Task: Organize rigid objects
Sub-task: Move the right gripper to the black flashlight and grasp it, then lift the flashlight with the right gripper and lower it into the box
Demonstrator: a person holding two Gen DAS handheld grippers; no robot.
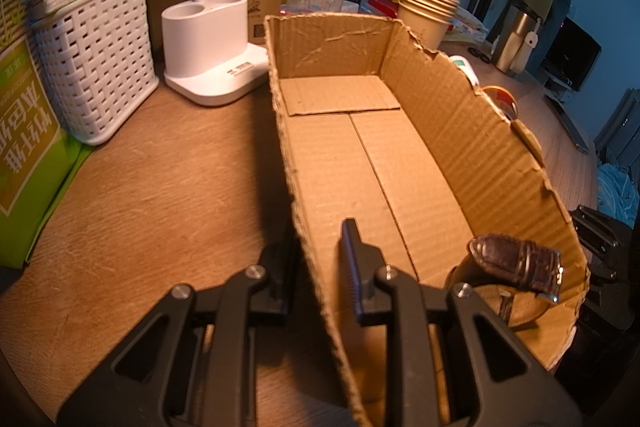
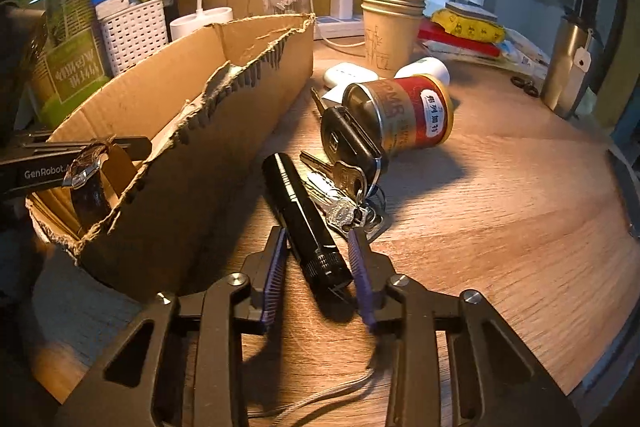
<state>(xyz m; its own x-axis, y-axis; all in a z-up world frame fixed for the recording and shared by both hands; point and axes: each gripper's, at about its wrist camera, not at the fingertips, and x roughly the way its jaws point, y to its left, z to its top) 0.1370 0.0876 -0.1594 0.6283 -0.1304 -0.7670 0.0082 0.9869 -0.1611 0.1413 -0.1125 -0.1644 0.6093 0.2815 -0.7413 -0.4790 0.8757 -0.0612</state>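
Observation:
An open cardboard box (image 1: 400,163) with torn rims lies on the wooden table. A wristwatch with a dark leather strap (image 1: 516,263) sits in its near right corner, also in the right wrist view (image 2: 90,183). My left gripper (image 1: 316,255) straddles the box's left wall, one finger outside and one inside; whether it pinches the wall is unclear. My right gripper (image 2: 318,247) is open around the head end of a black flashlight (image 2: 304,219) lying on the table beside the box (image 2: 192,147). A key bunch with a car key (image 2: 348,155) and a red tin can (image 2: 408,115) on its side lie beyond.
A white woven basket (image 1: 96,63), a white lamp base (image 1: 208,43) and a green package (image 1: 24,147) stand left of the box. Stacked paper cups (image 2: 390,23), a steel flask (image 2: 568,59) and a white case (image 2: 348,75) stand behind the tin.

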